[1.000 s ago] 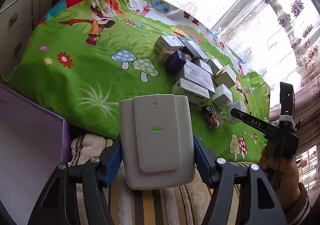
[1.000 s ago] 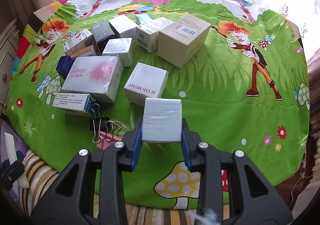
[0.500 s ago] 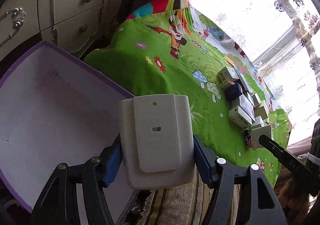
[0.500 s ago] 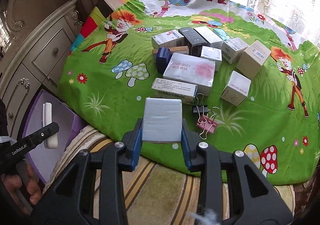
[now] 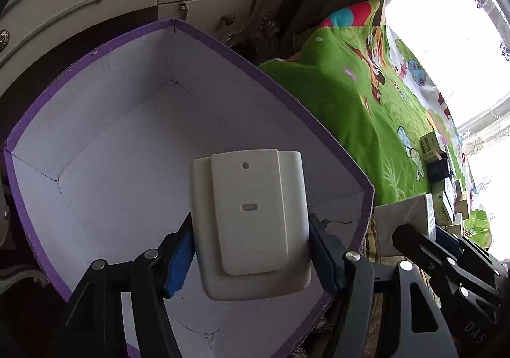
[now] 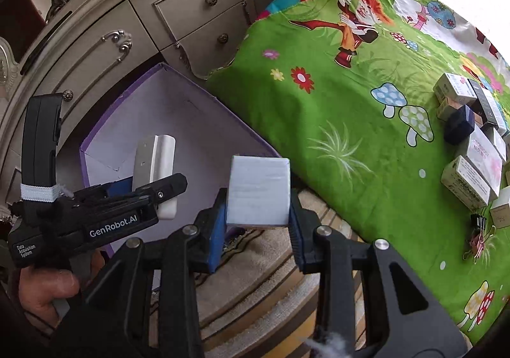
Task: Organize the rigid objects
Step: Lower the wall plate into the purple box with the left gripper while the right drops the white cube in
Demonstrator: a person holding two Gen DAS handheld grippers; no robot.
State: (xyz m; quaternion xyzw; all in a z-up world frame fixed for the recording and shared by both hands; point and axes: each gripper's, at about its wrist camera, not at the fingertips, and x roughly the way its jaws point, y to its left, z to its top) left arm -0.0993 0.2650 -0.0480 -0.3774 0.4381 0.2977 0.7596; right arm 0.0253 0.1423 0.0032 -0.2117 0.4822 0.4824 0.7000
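Left gripper (image 5: 251, 249) clamps a white plastic case (image 5: 250, 221) between its blue pads (image 5: 178, 262), both sides touching. The case hangs over the open purple box (image 5: 223, 49), above its white floor; whether it touches the floor can't be told. Lower end of the case is cut off behind the jaws. Box corner at 6 o'clock in the left view runs out of frame.

Right gripper (image 6: 256, 218) squeezes a small white box (image 6: 258, 190), pads tight on both flanks. It sits just beside the purple box rim, over the striped towel (image 6: 255, 288). In the left view only one face of that white box shows at 3 o'clock, the rest behind the right gripper's black arm.

In the right view the left gripper (image 6: 153, 189) enters from 9 o'clock, hand (image 6: 44, 291) partly cut off below. The case shows edge-on there, its lower end hidden by the jaw.

Further out: green cartoon cloth (image 6: 334, 109) from 12 to 4 o'clock. A cluster of cartons (image 6: 471, 147) lies at 3 o'clock, several cropped by the frame edge, labels too small to read. Binder clips (image 6: 478, 230) sit just below them, tangled, count unclear. Dresser (image 6: 178, 17) at 11 o'clock, behind the purple box. A face shows at the far top left, blurred.
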